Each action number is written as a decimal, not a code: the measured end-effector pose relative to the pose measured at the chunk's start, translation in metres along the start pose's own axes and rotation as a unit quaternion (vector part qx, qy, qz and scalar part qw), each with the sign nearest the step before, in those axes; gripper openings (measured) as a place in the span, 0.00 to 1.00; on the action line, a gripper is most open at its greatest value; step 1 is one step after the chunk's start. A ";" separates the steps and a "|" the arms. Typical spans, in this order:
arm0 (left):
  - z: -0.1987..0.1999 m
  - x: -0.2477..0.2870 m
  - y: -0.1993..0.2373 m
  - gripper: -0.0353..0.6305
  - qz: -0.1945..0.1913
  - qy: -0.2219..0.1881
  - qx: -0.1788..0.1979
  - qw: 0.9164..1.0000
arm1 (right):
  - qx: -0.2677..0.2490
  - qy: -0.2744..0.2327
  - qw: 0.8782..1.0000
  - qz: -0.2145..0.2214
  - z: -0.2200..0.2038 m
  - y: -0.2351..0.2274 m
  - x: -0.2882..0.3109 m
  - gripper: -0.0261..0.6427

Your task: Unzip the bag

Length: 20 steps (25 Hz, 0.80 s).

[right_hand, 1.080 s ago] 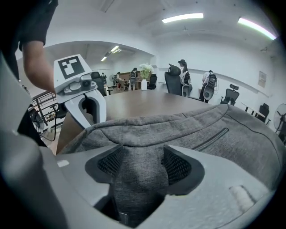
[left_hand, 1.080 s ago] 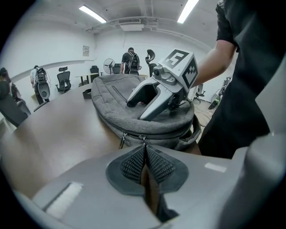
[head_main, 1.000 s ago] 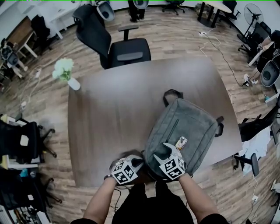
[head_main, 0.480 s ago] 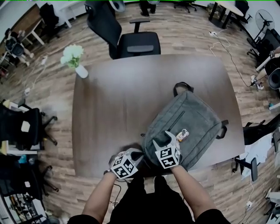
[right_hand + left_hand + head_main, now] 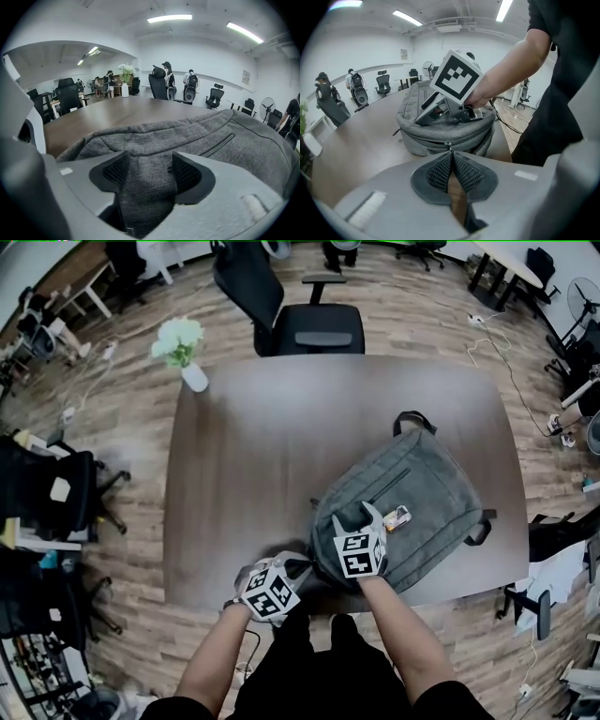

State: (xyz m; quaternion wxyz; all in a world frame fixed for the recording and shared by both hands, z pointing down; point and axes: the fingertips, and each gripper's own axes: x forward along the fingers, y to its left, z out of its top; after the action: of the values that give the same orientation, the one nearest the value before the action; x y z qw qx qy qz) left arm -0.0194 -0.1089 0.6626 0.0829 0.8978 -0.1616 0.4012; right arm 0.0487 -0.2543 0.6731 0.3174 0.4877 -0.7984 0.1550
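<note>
A grey backpack (image 5: 422, 488) lies flat on the brown table (image 5: 253, 456), at its near right part. My left gripper (image 5: 302, 570) is at the bag's near end. In the left gripper view its pads (image 5: 440, 171) meet, shut on the small metal zipper pull (image 5: 448, 146) of the backpack (image 5: 436, 138). My right gripper (image 5: 359, 518) rests on top of the bag, jaws wide apart. In the right gripper view grey backpack cloth (image 5: 187, 136) bulges up between the right gripper's (image 5: 150, 173) spread pads. Its marker cube (image 5: 457, 77) shows above the bag.
A small orange and white tag (image 5: 396, 517) lies on the bag just beyond the right gripper. A white vase of flowers (image 5: 187, 357) stands at the table's far left corner. A black office chair (image 5: 314, 329) is behind the far edge. The person stands at the near edge.
The head camera has shifted, so table and bag sit higher and further right in view. Both grippers keep their places at the bag's near end.
</note>
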 end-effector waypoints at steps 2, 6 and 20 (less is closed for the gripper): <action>0.000 -0.001 0.000 0.10 0.002 -0.001 -0.007 1.000 | 0.010 0.000 1.000 -0.008 0.004 -0.001 0.005 0.46; 0.001 -0.002 -0.004 0.10 -0.001 -0.004 -0.016 1.000 | 0.023 -0.002 0.999 -0.027 0.014 -0.003 0.016 0.47; 0.001 -0.004 -0.005 0.09 0.013 -0.023 -0.054 0.998 | 0.103 -0.031 0.990 0.094 0.037 0.007 0.007 0.56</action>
State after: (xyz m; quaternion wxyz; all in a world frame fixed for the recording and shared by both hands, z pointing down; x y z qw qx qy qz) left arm -0.0196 -0.1038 0.6592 0.1223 0.8989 -0.1970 0.3718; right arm 0.0270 -0.2767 0.6503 0.2246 0.4452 -0.8297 0.2509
